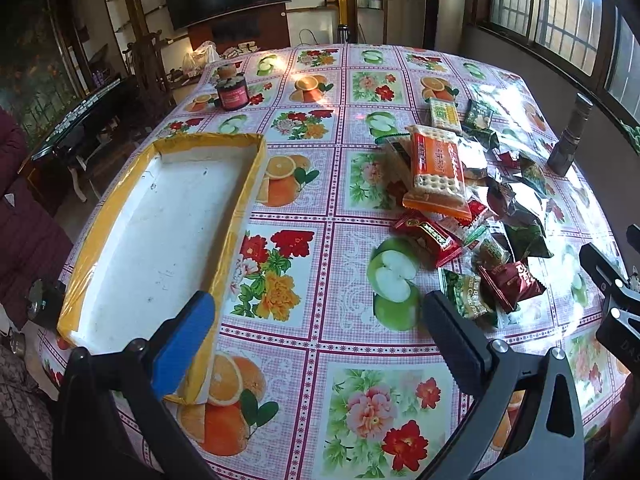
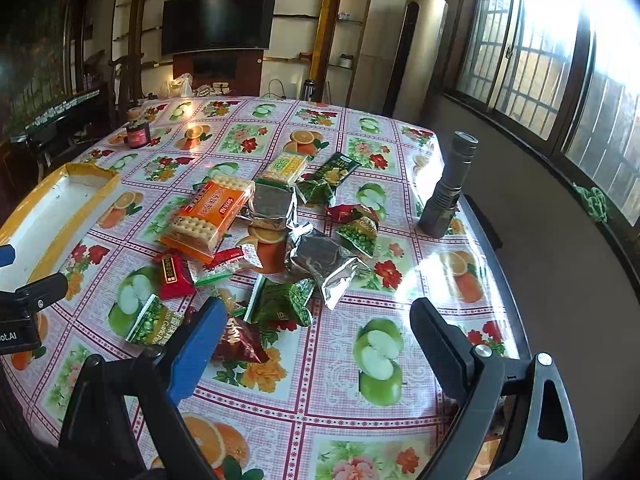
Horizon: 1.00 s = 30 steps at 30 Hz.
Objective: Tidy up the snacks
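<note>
The snacks lie in a loose heap on the right half of the surface [image 1: 360, 208], which wears a fruit-and-flower oilcloth. On top sits the large orange cracker pack [image 1: 438, 168], tilted across smaller packets; just behind it lies a yellow-green cracker pack [image 1: 443, 113]. Two crumpled silver foil bags [image 2: 324, 260] rest in the middle of the pile, and nearer the camera lie a red packet [image 1: 426, 238], a dark red one [image 1: 514, 278] and a green pea packet [image 1: 468, 294] (its print partly readable).

Well apart to the left stands a shallow white tray [image 1: 248, 184] with yellow-taped rim, nothing inside it. A small dark jar [image 1: 231, 94] stands at the far side, and a grey flashlight [image 2: 450, 184] stands upright by the right edge.

The left hand-held gripper [image 1: 316, 320] hovers spread wide between tray and heap, its blue pad over the tray's near corner, gripping nothing. The right hand-held gripper [image 2: 320, 328] is likewise spread, above the near edge of the heap, its blue finger [image 2: 192, 352] overlapping the dark red packet in view; I cannot tell whether they touch.
</note>
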### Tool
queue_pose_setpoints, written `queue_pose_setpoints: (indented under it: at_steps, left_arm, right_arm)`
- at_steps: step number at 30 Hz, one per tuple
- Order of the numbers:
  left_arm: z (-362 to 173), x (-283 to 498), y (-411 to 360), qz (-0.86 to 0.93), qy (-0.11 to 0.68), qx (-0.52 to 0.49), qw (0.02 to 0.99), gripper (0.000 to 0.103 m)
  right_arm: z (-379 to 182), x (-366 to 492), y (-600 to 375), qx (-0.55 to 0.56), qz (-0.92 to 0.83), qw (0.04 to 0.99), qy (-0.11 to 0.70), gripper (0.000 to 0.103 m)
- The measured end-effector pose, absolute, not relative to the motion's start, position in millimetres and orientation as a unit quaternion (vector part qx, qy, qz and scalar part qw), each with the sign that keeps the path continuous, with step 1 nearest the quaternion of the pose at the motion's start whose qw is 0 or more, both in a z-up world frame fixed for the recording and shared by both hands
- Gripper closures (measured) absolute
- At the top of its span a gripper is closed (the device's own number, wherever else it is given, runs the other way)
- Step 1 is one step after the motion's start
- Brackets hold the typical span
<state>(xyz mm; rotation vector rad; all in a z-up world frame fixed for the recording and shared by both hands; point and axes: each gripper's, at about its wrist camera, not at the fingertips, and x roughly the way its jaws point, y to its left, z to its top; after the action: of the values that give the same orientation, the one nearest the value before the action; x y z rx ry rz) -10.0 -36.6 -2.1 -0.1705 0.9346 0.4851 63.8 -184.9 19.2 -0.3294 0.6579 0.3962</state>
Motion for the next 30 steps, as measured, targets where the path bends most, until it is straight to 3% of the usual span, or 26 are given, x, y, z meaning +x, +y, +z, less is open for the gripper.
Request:
queue_pose_setpoints:
  at_steps: [30]
  left_arm:
    - [-13, -1, -41, 0.232, 0.466, -0.075, 0.851, 0.000]
  right_arm:
    - [14, 71, -188, -0.174, 0.173, 0.915, 0.320, 0.009]
